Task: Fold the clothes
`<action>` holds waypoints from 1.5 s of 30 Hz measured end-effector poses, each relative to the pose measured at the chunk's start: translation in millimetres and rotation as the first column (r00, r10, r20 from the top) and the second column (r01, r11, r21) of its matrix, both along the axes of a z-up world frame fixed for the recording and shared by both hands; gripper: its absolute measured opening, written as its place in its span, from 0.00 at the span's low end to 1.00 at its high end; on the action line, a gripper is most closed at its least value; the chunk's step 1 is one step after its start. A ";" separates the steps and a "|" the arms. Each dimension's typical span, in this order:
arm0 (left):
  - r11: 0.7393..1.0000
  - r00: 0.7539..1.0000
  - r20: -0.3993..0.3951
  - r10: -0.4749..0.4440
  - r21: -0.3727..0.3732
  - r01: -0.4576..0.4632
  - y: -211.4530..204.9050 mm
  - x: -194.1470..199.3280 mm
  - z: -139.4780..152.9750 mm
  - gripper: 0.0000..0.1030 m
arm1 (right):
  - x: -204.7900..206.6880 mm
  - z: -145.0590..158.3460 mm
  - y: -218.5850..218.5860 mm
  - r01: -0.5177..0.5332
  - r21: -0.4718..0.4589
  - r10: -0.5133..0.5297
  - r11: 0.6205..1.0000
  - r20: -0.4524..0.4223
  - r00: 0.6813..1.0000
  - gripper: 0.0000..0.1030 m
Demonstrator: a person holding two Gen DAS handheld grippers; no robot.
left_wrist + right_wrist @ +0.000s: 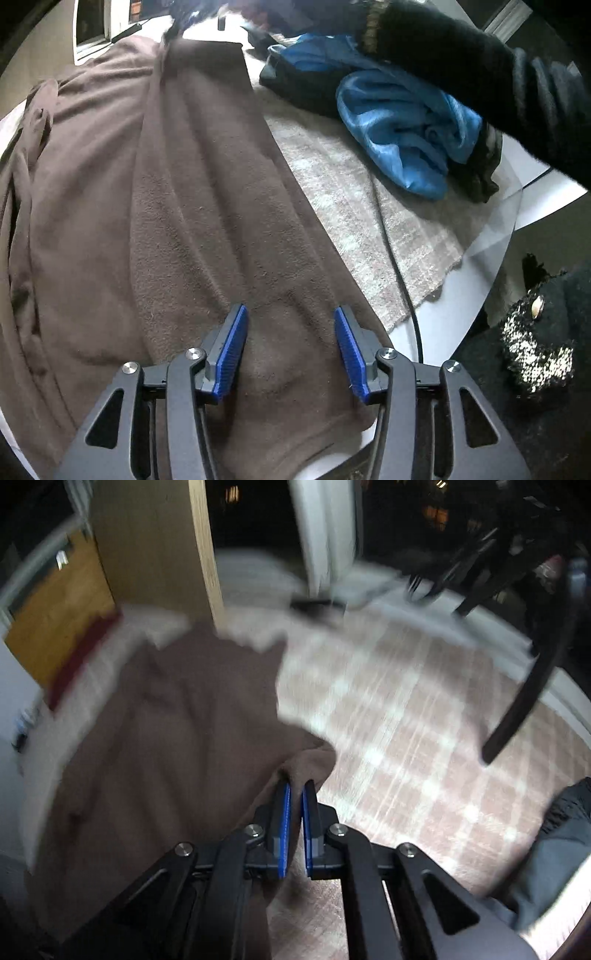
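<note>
White tabletop (524,206) carries a pale checked cloth (369,221), and across both lies the brown fleece garment (166,192), its long axis running away from the camera toward the far edge. From the left wrist, the left gripper (291,350) hangs over the near end of that garment with its blue pads spread and nothing between them, fabric directly beneath. Off to the right sit a blue satin piece (402,133) and dark clothes, partly crossed by a dark sleeve (480,74). From the right wrist, badly blurred, the right gripper (295,827) has its pads pressed nearly together on a raised edge of the brown fleece garment (166,738), which spreads away to the left over the pale checked cloth (406,738). The right hand looks better placed to carry this edge over; the left would likely only steady the near end.
</note>
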State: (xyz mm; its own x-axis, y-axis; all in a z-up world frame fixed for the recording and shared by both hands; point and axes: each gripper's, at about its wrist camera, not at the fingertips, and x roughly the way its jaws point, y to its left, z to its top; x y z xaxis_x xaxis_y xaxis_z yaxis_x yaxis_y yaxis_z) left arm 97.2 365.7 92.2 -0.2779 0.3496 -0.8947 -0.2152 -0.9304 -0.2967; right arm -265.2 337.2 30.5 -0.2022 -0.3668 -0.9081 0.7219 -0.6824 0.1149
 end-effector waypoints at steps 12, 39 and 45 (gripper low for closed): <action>0.991 0.997 -0.003 0.079 0.112 -0.079 -3.1 45.5 29.4 0.47 | 79.9 12.6 82.9 -0.016 0.029 0.013 0.999 0.085 0.996 0.45; 0.996 0.993 -0.072 0.089 -0.017 -0.090 26.9 59.8 13.5 0.03 | 81.7 6.6 84.0 -0.061 -0.007 0.061 0.998 0.101 0.993 0.22; 0.995 0.997 -0.020 0.080 -0.060 -0.081 44.7 60.4 1.0 0.24 | 74.0 7.4 86.6 -0.058 -0.011 0.059 0.998 0.111 0.992 0.22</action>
